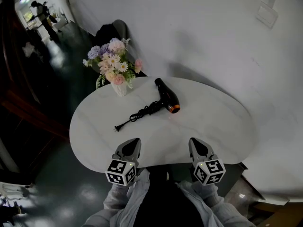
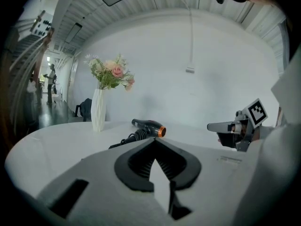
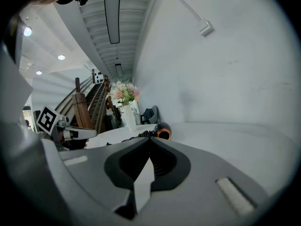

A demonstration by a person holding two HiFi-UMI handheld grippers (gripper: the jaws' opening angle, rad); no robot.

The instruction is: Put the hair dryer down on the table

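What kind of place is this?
Probably a big hall or lobby, not a home: a white table with a vase of flowers and a hair dryer stands by a tall white wall, and a shiny dark floor stretches down a corridor.

loc: lobby/hall | evid: staircase (image 3: 88, 105), glossy floor (image 1: 87, 193), table (image 1: 213, 122) w/ flower vase (image 1: 120, 88)

White curved wall (image 1: 199, 27); dark glossy floor (image 1: 57, 193); ceiling strip light (image 3: 112, 13).
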